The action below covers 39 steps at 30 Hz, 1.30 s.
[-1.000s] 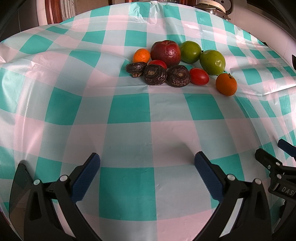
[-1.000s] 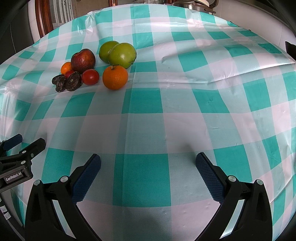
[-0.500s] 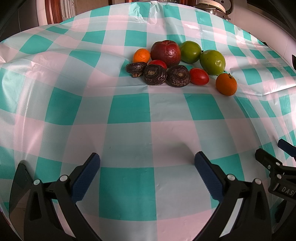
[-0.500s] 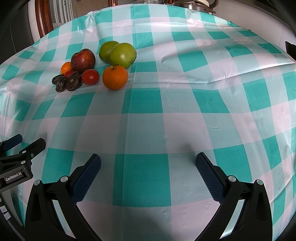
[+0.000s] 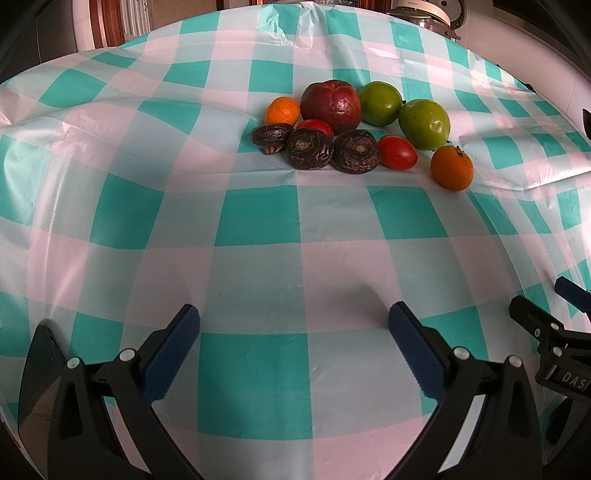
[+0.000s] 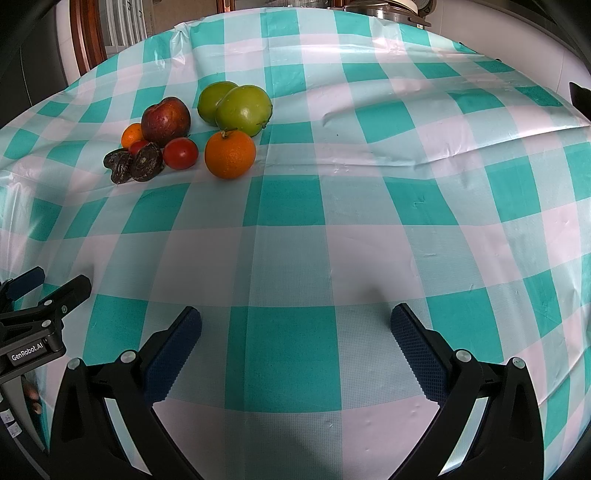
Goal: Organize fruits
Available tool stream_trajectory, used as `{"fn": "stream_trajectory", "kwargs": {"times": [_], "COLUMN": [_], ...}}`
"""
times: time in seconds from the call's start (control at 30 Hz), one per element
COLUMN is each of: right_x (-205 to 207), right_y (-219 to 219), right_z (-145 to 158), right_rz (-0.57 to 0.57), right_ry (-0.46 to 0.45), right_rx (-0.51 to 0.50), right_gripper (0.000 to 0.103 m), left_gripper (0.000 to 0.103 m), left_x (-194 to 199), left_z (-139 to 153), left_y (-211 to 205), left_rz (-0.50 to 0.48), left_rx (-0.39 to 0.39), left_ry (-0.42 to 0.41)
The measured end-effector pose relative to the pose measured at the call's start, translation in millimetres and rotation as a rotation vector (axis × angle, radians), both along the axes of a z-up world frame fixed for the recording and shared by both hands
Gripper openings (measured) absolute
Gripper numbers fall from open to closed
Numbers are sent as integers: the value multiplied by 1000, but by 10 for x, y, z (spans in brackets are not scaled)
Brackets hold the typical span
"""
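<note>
A cluster of fruit lies on the checked tablecloth: a red apple, two green fruits, an orange, a small orange, two red tomatoes and three dark wrinkled fruits. The right wrist view shows the same cluster at upper left, with the orange nearest and the apple behind. My left gripper is open and empty, well short of the fruit. My right gripper is open and empty, lower right of the fruit.
The right gripper's fingers show at the left view's right edge; the left gripper's body shows at the right view's left edge. A metal pot and an appliance stand beyond the table's far edge. The cloth has raised wrinkles.
</note>
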State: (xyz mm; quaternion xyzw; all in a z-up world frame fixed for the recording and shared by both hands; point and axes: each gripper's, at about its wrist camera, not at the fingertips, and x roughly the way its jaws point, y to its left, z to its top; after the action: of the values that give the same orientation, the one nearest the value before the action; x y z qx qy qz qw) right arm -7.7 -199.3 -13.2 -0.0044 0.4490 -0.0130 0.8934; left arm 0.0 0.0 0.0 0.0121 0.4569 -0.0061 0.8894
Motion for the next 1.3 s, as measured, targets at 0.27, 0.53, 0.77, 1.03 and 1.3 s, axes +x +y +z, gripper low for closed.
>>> {"fn": "stream_trajectory", "kwargs": {"times": [0.27, 0.53, 0.77, 1.03, 1.3], "right_x": [1, 274, 782, 1260, 1350], "right_y": [-4, 143, 265, 469, 418], "right_z": [11, -27, 13, 36, 82], "right_rz": [-4, -22, 34, 98, 125], "right_ry": [0, 38, 12, -14, -41], "right_rx": [0, -3, 87, 25, 78], "right_gripper": [99, 99, 98, 72, 44], "left_gripper": [102, 102, 102, 102, 90], "left_x": [0, 63, 245, 533, 956], "left_z": [0, 26, 64, 97, 102], "left_y": [0, 60, 420, 603, 374], "left_rz": [0, -67, -16, 1, -17], "left_rx": [0, -7, -105, -133, -99], "left_ry": [0, 30, 9, -8, -20]}}
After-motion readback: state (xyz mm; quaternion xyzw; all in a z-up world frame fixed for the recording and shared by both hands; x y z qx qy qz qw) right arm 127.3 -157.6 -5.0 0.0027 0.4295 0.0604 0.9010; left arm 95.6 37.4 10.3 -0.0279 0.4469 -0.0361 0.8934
